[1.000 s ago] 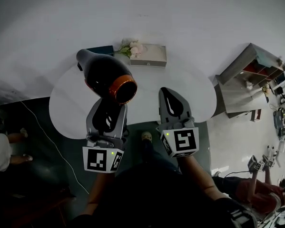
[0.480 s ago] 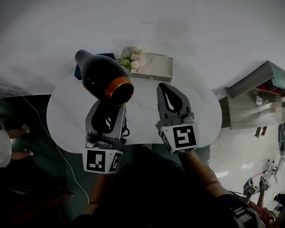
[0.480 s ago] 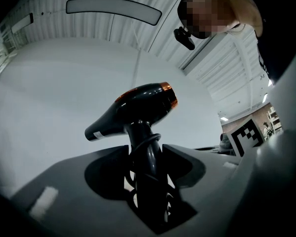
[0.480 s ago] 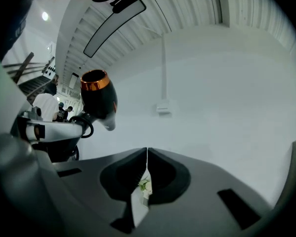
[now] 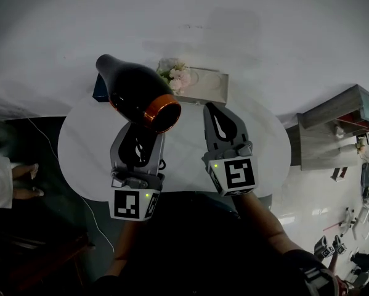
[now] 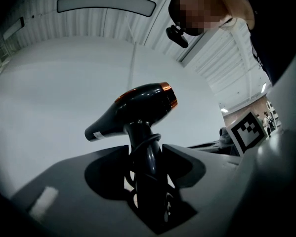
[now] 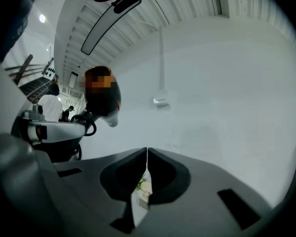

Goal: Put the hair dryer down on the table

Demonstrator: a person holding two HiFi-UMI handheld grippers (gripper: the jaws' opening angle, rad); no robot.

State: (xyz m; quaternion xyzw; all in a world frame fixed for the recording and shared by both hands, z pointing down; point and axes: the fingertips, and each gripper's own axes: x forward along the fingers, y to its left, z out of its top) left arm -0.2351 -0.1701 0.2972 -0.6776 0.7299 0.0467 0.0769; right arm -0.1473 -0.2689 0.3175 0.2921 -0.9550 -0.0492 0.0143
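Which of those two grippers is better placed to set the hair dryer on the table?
Left. The left gripper holds the hair dryer by its handle, over the table; the right gripper is shut, empty, beside it.

The left gripper (image 5: 138, 130) and right gripper (image 5: 217, 108) are grey with dark jaws, each bearing a white cube (image 5: 133, 203) of black square markers and a green light (image 5: 215, 164).

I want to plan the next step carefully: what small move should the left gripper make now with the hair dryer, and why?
Probably lower the left gripper toward the white table. Its jaws are shut on the handle of the hair dryer, which stands upright and seems to hang above the table, so releasing now would likely drop it.
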